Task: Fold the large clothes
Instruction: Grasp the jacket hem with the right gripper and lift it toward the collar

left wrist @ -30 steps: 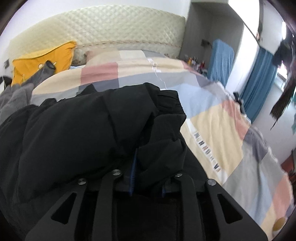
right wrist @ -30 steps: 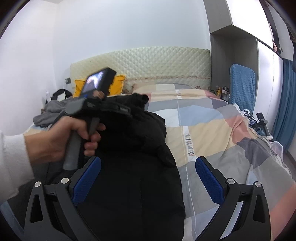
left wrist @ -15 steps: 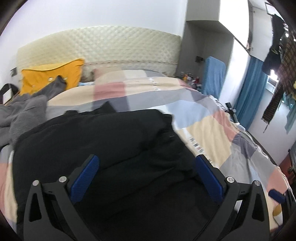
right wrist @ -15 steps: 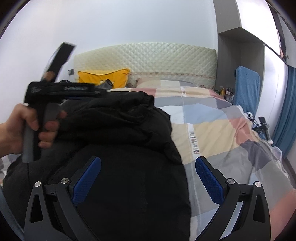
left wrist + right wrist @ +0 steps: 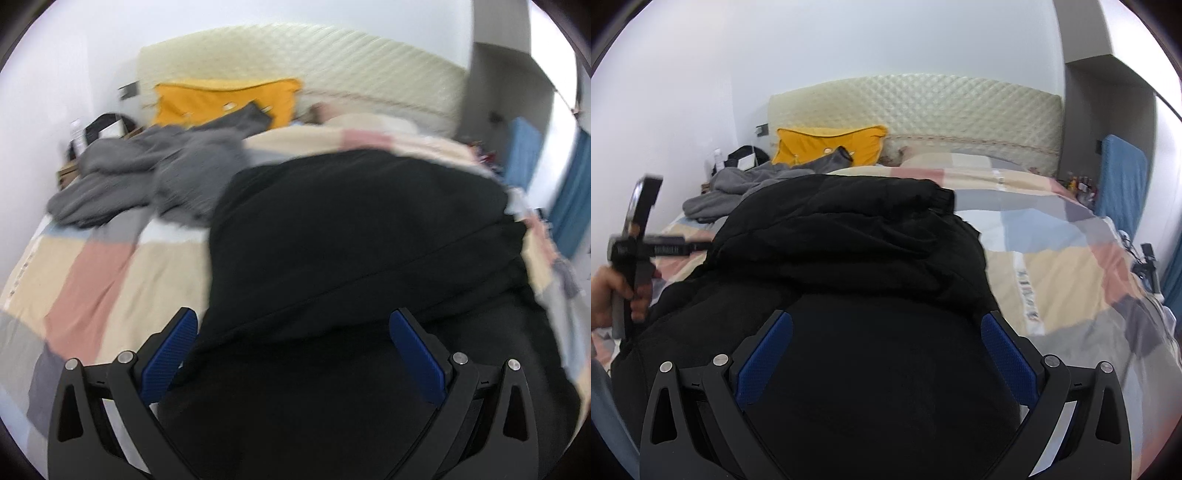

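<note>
A large black padded jacket (image 5: 362,251) lies folded over itself on the bed; it also fills the middle of the right wrist view (image 5: 857,280). My left gripper (image 5: 295,354) is open and empty, just above the jacket's near left part. My right gripper (image 5: 886,354) is open and empty above the jacket's near edge. The left gripper body, held in a hand, shows at the left of the right wrist view (image 5: 639,247), beside the jacket and apart from it.
The bed has a patchwork cover (image 5: 1063,269) in beige, pink, blue and grey. A heap of grey clothes (image 5: 147,177) lies at the far left, by a yellow pillow (image 5: 831,144) and the quilted headboard (image 5: 923,110). A blue chair (image 5: 1123,177) stands at right.
My left gripper has let go of the black jacket, opened and swung out to the left of it. The lifted fold now lies flat on the jacket. My right gripper stayed open.
</note>
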`<action>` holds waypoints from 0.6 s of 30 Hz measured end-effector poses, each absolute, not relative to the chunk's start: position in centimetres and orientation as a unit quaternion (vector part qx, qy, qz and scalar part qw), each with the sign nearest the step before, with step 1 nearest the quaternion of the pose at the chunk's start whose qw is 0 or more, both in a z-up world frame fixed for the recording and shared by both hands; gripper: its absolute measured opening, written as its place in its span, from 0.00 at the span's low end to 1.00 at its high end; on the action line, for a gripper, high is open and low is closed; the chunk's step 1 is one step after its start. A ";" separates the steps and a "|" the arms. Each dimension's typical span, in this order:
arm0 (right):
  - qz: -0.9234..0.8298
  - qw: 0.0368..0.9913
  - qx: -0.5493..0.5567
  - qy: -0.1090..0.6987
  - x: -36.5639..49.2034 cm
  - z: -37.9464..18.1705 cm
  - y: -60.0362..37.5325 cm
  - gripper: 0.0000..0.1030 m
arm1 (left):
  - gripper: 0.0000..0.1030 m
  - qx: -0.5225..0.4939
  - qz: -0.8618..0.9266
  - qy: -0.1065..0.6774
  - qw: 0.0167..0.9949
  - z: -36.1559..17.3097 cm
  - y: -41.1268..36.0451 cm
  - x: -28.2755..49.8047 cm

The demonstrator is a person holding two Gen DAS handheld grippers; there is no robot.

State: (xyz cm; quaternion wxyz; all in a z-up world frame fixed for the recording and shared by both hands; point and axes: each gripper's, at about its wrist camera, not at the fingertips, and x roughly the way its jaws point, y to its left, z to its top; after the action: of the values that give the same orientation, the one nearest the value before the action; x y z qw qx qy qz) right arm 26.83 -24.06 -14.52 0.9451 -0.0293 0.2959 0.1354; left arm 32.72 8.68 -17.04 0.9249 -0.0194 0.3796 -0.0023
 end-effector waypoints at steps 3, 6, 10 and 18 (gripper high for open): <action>0.144 0.941 -0.018 0.306 29.8 -14.7 -23.6 0.99 | 1.00 -0.035 0.018 0.408 0.912 -19.4 10.6 33.3; 0.138 0.943 -0.005 0.303 33.6 -14.9 -23.6 0.99 | 1.00 -0.039 0.038 0.436 0.899 -21.5 11.4 34.5; 0.123 0.949 -0.003 0.290 38.3 -16.4 -24.1 0.99 | 1.00 -0.022 0.060 0.474 0.878 -22.9 11.1 35.5; 0.103 0.940 0.054 0.320 43.9 -19.7 -26.4 0.93 | 1.00 -0.030 0.093 0.457 0.884 -24.5 11.5 36.2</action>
State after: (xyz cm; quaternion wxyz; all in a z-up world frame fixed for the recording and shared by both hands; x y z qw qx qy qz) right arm 43.90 -26.42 -19.69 0.9402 0.0543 0.3203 0.1025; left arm 36.17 11.47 -24.46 0.8843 -0.0298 0.4566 0.0931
